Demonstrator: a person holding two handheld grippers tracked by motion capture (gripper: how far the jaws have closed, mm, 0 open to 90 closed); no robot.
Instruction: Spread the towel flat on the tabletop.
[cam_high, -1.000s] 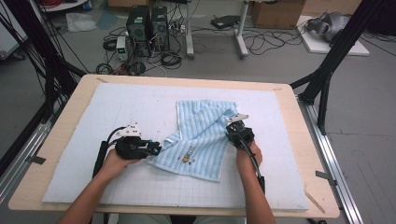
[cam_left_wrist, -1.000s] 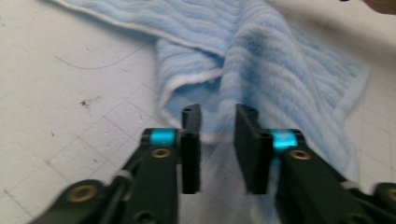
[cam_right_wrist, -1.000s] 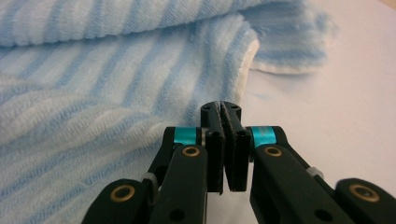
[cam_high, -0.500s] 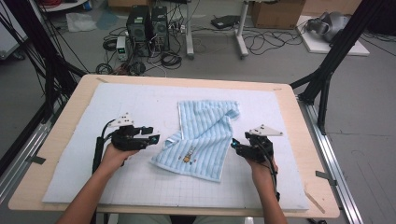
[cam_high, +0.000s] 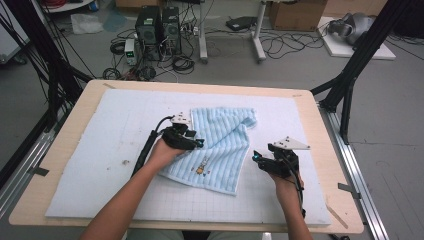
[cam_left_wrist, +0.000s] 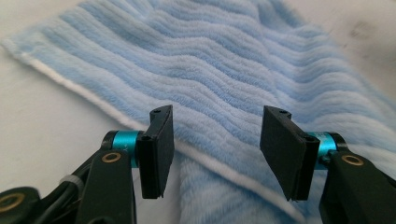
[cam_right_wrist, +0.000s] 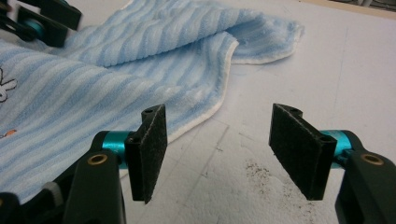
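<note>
White padded mat (cam_high: 100, 150) on a wooden table, cable clutter on the floor behind. Left gripper (cam_left_wrist: 215, 149) has its jaws parted, having just been opening, nothing pinched; the towel's (cam_high: 220, 145) white hem is straddled, with blue pile right under and ahead of the fingers. Right gripper (cam_right_wrist: 224, 154) is spread too, also just opened, and empty; bare mat sits between its jaws, with the towel edge just off its left pad (cam_right_wrist: 152, 149). For a clean fold, the hem should probably be pinched low at both edges and lifted evenly, so no bunching is caused.
</note>
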